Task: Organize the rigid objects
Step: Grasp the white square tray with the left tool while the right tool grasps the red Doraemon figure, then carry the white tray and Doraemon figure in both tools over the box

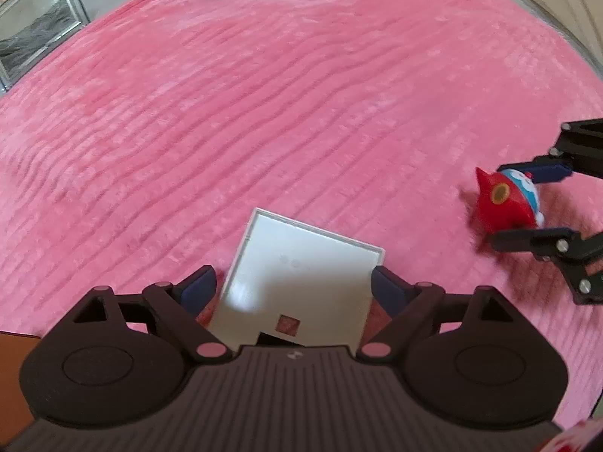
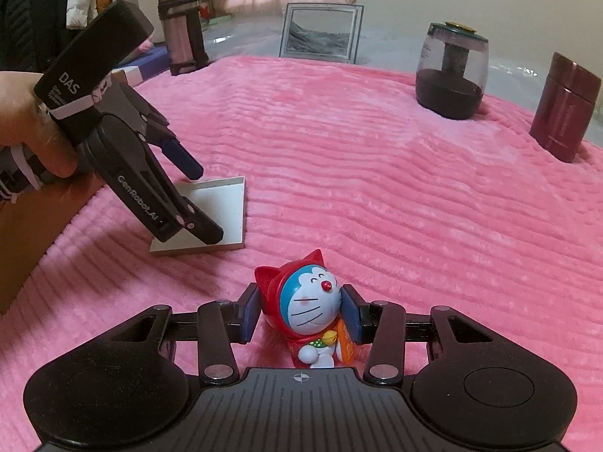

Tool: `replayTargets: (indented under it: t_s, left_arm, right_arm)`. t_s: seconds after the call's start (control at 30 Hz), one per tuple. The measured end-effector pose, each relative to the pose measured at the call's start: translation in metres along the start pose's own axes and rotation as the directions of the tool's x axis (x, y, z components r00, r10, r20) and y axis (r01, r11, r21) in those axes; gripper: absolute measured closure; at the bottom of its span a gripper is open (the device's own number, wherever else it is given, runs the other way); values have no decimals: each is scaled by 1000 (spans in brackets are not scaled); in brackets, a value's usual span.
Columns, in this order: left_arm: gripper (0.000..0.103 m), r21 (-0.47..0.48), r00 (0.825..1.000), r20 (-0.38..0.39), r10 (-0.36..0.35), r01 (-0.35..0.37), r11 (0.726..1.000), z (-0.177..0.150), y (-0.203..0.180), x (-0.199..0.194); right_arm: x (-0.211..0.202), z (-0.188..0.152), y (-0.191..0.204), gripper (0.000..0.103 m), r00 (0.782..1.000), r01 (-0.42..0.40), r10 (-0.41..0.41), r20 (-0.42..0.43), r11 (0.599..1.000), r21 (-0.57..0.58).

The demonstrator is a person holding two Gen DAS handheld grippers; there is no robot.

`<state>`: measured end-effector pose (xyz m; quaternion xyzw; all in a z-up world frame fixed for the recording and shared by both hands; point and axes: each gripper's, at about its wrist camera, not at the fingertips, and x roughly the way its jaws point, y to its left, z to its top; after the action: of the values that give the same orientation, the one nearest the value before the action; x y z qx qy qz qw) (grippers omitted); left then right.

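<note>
A dark-filled glass jar (image 2: 451, 75) is stood on the pink blanket (image 2: 377, 188). A cat figurine (image 2: 311, 316) is pinched by the right claw (image 2: 301, 314); the left claw (image 1: 294, 286) is spread, angled steeply down over a white tray (image 1: 301, 263).

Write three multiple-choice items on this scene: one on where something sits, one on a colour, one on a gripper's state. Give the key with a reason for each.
1. Where does the white square tray lie?
A. Between the left gripper's open fingers
B. Inside the dark jar
C. Leaning on the picture frame

2. What colour is the figurine's hood?
A. Green
B. Red
C. Yellow

3. What is the right gripper doing?
A. Hanging open and empty
B. Gripping the maroon canister
C. Shut on the figurine

Key: 1 A, a finger stands on either side of the tray, the left one clear of its edge. 2 B, the eared hood is red. 3 C, both pads press its sides.
</note>
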<state>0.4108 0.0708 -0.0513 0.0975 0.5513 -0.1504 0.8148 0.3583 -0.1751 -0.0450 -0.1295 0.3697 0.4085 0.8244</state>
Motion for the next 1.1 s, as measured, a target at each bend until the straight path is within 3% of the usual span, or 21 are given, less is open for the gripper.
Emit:
replayTargets:
  t_s: [0.2,0.4,0.7,0.83,1.1]
  left_arm:
    - [13,147,1000,-6,6,-5,989,-4,-14,5]
    - [13,179,999,-4,45,-43,983,-5,-22,18]
    - [15,114,998,-2,65,-64,991,-13,-45,-5]
    - [15,67,999,26,28,-30,997,-26,-70,-25]
    - [15,-64,996,87,-6,11,998,-111,-121,-68]
  right_arm:
    - [-2,-5,-2,61,1000,-4,3,10,999,35]
    - [-3,-11,-3,61,1000,11,-11,4,998,60]
    - [-21,-20,8,61,999,31,-31,4,993,113]
    - [-38,-35,19,61,999,39,-38,-7,986,160]
    - [-84,-83,53,61,994,96,-83,-71,976,196]
